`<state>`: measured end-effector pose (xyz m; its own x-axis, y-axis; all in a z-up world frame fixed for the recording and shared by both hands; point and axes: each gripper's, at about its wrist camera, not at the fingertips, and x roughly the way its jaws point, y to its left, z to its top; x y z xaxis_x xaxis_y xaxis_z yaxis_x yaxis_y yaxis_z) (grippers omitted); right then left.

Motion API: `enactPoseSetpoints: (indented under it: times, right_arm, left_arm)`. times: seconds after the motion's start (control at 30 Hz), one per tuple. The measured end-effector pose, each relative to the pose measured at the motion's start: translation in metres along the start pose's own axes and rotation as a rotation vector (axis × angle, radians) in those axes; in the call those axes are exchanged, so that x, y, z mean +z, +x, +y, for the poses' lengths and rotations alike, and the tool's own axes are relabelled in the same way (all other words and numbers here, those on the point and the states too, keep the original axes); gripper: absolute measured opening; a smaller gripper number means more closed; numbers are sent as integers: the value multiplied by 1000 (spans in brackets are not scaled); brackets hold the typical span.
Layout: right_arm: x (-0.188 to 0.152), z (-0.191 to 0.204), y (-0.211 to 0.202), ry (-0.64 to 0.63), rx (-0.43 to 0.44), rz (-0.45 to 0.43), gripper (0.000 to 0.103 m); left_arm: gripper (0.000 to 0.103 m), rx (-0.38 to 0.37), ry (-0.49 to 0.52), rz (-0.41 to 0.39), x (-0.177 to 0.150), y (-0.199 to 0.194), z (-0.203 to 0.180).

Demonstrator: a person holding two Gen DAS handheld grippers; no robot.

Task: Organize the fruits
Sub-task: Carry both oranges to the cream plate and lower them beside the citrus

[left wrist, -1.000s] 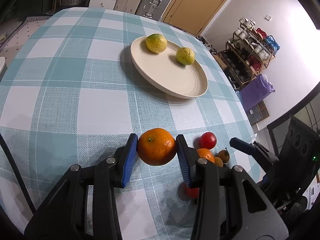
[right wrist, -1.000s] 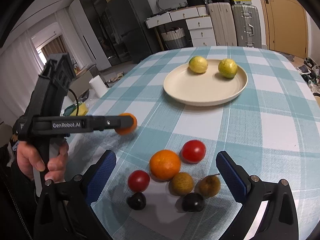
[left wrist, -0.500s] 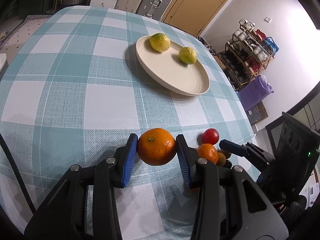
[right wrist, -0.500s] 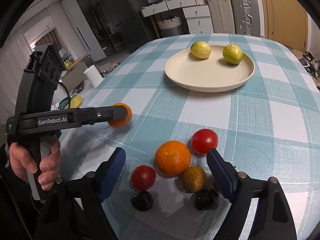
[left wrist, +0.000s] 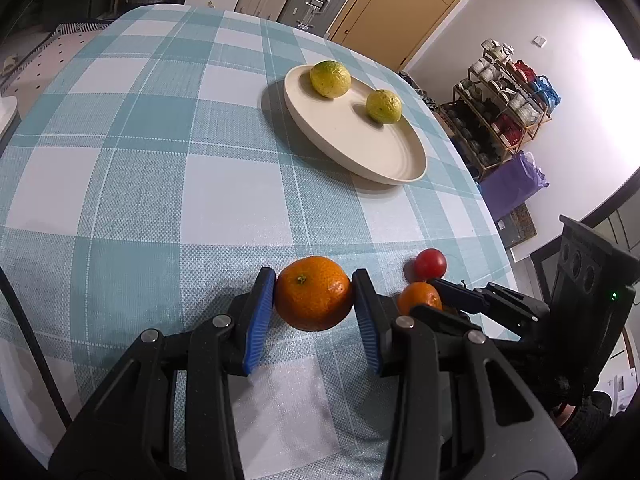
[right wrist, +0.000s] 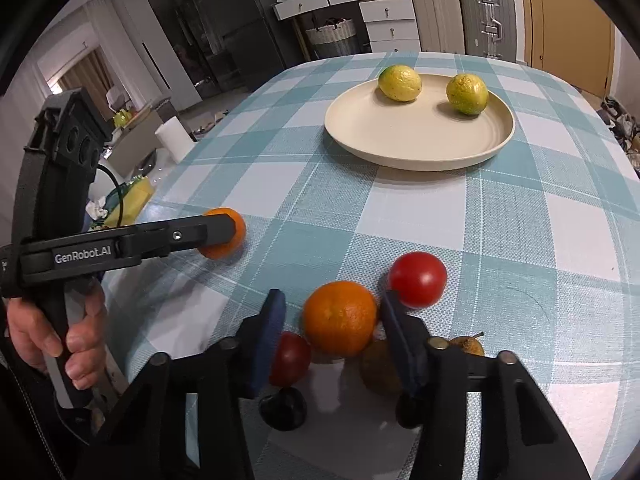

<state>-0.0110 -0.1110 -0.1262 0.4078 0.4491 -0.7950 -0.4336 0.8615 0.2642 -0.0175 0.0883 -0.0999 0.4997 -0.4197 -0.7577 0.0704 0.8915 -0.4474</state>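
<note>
Clamping one orange (left wrist: 313, 299), the left gripper's (left wrist: 313, 312) jaws; the right gripper's (right wrist: 332, 332) seemingly bracket another orange (right wrist: 339, 317), ungripped.

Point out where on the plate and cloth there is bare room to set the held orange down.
The plate is bare across its near half, in front of the two lemons. The cloth between plate and left gripper is open too. It is crowded around the right gripper, where small fruits cluster.
</note>
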Motion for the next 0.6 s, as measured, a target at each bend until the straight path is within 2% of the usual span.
enactPoseSetpoints:
  times: [0.3, 0.6]
  right_arm:
    - [0, -1, 1, -11, -2, -6, 38]
    - [1, -3, -15, -8, 56, -76, 38]
  left_arm:
    - [36, 4, 3, 4, 1, 3, -2]
    - [36, 8, 6, 4, 4, 3, -6]
